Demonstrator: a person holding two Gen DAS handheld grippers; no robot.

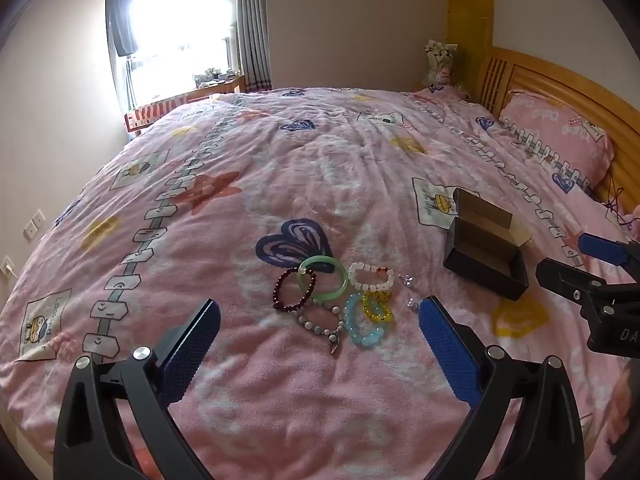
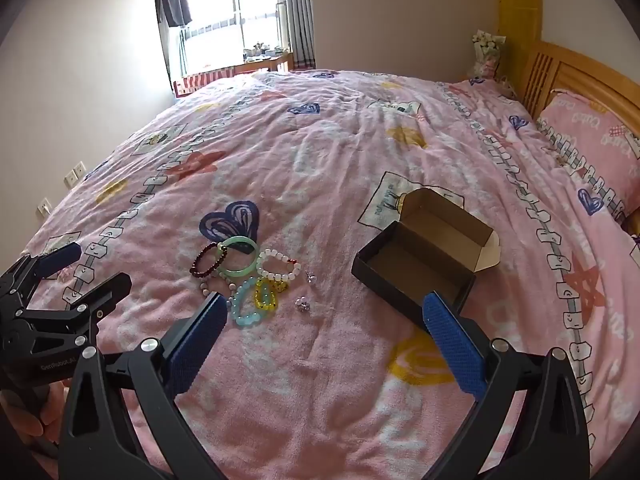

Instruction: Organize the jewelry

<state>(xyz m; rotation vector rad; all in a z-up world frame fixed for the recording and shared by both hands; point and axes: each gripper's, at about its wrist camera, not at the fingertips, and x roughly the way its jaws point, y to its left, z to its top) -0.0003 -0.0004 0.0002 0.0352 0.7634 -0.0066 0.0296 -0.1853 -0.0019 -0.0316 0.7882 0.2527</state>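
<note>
Several bracelets lie in a cluster on the pink bedspread: a green jade bangle (image 1: 323, 282) (image 2: 239, 260), a dark red bead bracelet (image 1: 293, 290), a white bead one (image 1: 371, 276), a light blue one (image 1: 362, 321), a yellow one (image 1: 376, 309) and a grey bead one (image 1: 320, 321). Small silver pieces (image 1: 408, 280) (image 2: 303, 304) lie beside them. An open black box (image 1: 485, 255) (image 2: 420, 264) sits to the right, empty. My left gripper (image 1: 320, 320) is open just before the cluster. My right gripper (image 2: 326, 312) is open, near the box.
The bed fills both views. A pink pillow (image 1: 560, 136) and wooden headboard (image 1: 520, 76) are at the right. A window and a small desk (image 1: 208, 92) stand beyond the far edge. The right gripper shows in the left wrist view (image 1: 592, 272).
</note>
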